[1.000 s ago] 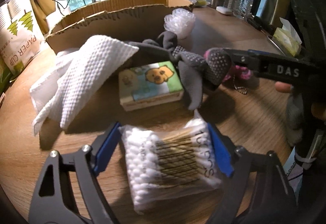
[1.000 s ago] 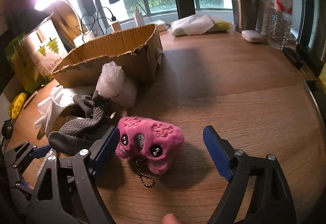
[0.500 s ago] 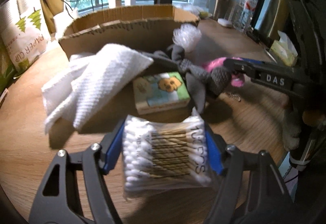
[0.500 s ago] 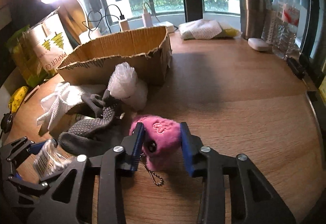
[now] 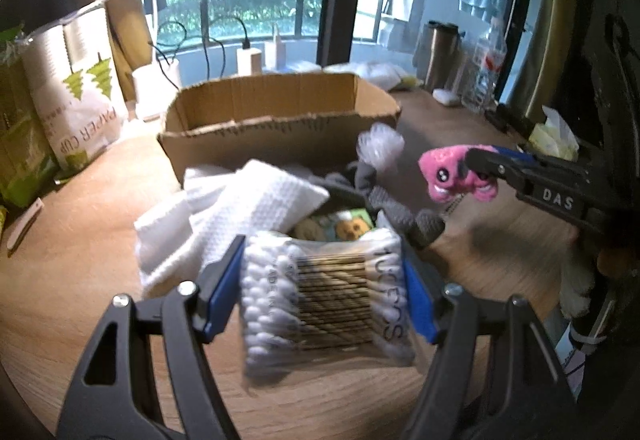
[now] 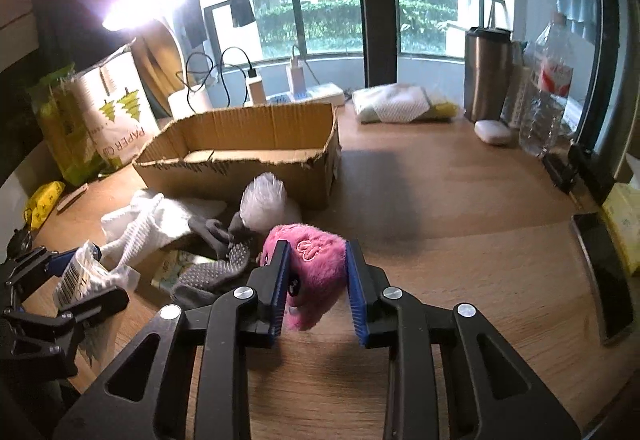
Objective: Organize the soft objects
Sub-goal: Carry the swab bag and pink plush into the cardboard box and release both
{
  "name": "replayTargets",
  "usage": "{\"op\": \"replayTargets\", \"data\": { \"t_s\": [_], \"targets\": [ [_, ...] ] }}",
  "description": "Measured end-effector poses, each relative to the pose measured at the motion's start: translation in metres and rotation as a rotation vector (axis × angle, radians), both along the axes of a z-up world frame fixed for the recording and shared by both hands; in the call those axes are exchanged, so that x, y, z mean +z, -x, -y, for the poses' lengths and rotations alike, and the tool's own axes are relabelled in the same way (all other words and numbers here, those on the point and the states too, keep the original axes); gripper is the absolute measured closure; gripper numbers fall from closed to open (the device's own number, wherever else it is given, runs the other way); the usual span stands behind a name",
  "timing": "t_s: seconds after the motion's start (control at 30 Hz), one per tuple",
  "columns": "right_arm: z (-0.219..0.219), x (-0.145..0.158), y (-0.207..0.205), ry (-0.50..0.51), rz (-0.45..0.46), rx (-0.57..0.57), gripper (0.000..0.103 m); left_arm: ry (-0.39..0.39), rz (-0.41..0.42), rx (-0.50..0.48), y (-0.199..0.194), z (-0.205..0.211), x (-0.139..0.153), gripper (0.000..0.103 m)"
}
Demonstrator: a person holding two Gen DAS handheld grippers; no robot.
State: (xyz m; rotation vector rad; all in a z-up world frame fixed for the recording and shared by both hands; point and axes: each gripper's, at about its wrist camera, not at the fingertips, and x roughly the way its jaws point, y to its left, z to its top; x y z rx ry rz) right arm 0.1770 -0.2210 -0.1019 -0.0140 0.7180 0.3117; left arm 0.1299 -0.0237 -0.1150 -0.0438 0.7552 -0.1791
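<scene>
The left hand-held gripper (image 5: 322,298) clamps a clear plastic pack of cotton swabs (image 5: 324,304) above the wooden desk (image 5: 80,240); carry it level so the slippery bag doesn't slide. The open brown cardboard box (image 5: 276,116) waits behind. The right hand-held gripper (image 6: 316,284) squeezes a pink plush keychain toy (image 6: 316,260); its jaws have just closed, so clear the box's torn rim before releasing.

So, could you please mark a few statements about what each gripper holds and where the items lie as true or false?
1. The left gripper is shut on the bag of cotton swabs. True.
2. The right gripper is open over the table. False: it is shut on the pink plush toy.
3. The pink plush toy lies inside the cardboard box. False: it is held in front of the box.
4. The grey sock lies on the table. True.
</scene>
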Motion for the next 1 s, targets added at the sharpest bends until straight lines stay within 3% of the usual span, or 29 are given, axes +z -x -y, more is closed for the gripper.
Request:
{"op": "replayTargets", "data": {
  "t_s": [0.67, 1.0],
  "targets": [
    [-0.006, 0.062, -0.012, -0.031, 0.143, 0.040, 0.074, 0.002, 0.218, 0.089, -0.028, -0.026, 0.059, 0.031],
    [-0.004, 0.076, -0.032, -0.048, 0.187, 0.058, 0.074, 0.004, 0.312, 0.128, -0.051, -0.028, 0.080, 0.031]
  ]
}}
